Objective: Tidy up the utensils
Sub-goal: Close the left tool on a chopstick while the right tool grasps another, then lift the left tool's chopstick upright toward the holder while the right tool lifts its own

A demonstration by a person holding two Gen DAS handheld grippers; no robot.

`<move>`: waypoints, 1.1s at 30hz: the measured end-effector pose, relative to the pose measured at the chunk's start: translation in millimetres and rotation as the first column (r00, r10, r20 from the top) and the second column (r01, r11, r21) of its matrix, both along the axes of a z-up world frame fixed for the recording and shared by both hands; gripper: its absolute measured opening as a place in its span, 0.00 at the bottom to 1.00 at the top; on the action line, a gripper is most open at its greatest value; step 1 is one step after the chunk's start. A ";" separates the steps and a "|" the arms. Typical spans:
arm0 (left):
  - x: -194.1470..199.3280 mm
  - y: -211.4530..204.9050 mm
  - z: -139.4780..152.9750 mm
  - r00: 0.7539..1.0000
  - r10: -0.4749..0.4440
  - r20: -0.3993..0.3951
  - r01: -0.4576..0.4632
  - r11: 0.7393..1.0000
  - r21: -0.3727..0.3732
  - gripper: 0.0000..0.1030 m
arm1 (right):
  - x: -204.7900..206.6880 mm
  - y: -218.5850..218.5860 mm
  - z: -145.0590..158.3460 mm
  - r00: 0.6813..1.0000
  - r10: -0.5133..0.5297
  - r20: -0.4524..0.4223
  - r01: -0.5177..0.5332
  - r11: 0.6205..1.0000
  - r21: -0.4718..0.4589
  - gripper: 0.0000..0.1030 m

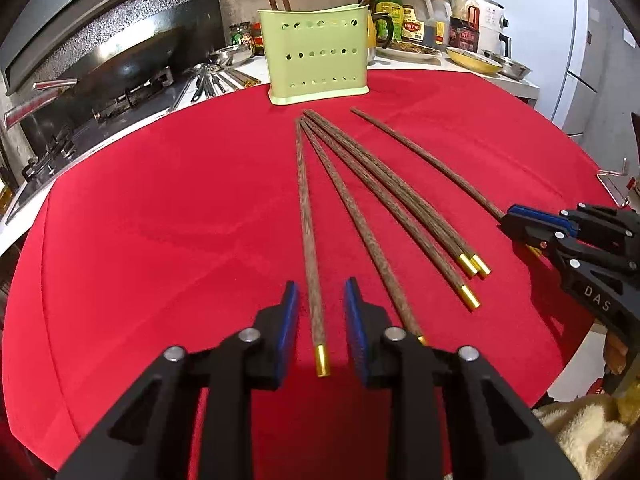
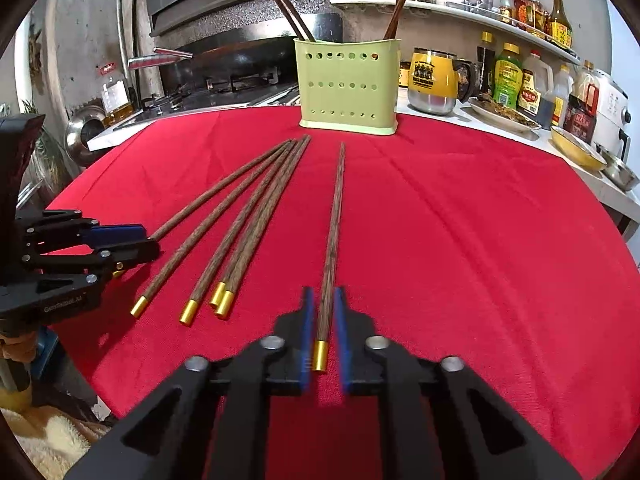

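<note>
The right gripper (image 2: 322, 336) has its jaws clamped on the gold-capped end of a single chopstick (image 2: 334, 232), which lies alone on the red cloth (image 2: 480, 260) covering the desk. The left gripper (image 1: 320, 320) straddles the outermost chopstick (image 1: 306, 220) of a fanned group; a narrow gap shows on each side of the stick in its own view, so its jaws stand nearly together but not visibly pressing.

Three more chopsticks (image 1: 392, 208) lie between the two, tips converging toward the green holder (image 1: 318, 54).

The green holder stands upright at the far edge of the cloth. Two pairs of chopsticks (image 2: 288, 10) already stand in it, leaning left and right.

Assessment: four are stowed, six remain on the desk. The task is under half complete. Two pickups are under way; neither stick appears lifted.
</note>
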State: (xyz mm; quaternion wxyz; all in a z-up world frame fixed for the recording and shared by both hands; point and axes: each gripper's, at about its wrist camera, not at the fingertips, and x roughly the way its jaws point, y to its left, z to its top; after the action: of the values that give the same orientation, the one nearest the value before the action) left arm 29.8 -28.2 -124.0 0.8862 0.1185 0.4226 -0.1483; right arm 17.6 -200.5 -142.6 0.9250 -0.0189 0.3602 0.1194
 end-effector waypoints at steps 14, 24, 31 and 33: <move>-7.5 1.5 -0.1 0.999 0.020 0.033 -0.020 1.000 0.010 0.07 | -17.8 -6.4 0.5 1.000 -0.024 0.006 0.023 1.000 0.004 0.07; -7.7 32.1 68.0 0.980 0.069 0.189 -0.032 0.981 -0.194 0.07 | -11.9 -26.8 55.6 0.993 -0.047 0.106 0.035 0.993 0.111 0.07; -7.3 40.1 124.5 0.937 0.100 0.335 -0.011 0.967 -0.256 0.07 | -10.7 -37.4 111.9 0.968 -0.062 0.242 0.025 0.988 0.150 0.06; -10.3 39.7 135.9 0.926 0.101 0.364 -0.002 0.965 -0.263 0.07 | -10.8 -36.7 130.0 0.956 -0.060 0.288 0.017 0.989 0.148 0.06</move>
State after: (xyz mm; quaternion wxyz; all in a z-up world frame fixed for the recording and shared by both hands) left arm 19.5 11.5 11.9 0.9619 0.0171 0.2257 -0.1532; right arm 6.8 -237.2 -12.7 0.9691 0.0374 0.2104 0.1229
